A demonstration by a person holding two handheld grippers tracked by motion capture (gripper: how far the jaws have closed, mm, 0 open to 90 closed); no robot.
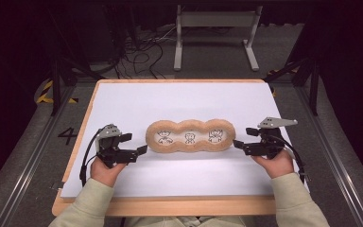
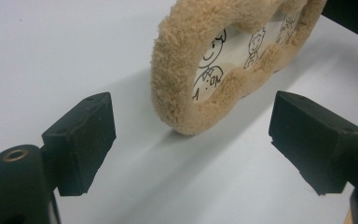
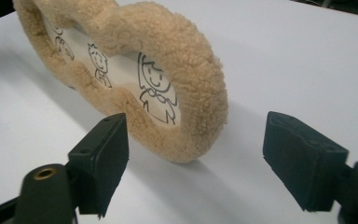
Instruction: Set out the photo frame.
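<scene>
A tan fuzzy frame with three round windows, each showing a small line drawing of a figure, lies flat on the white sheet at mid table. My left gripper sits just off the frame's left end, open, with nothing between its jaws. In the left gripper view the frame lies a short way ahead of the gripper. My right gripper is off the frame's right end, also open and empty. The right gripper view has the frame's rounded end close ahead of the gripper.
The white sheet covers a wooden board whose edge shows along the front. Behind the table stand a grey metal stand and loose cables on the floor. Dark frame legs flank both sides.
</scene>
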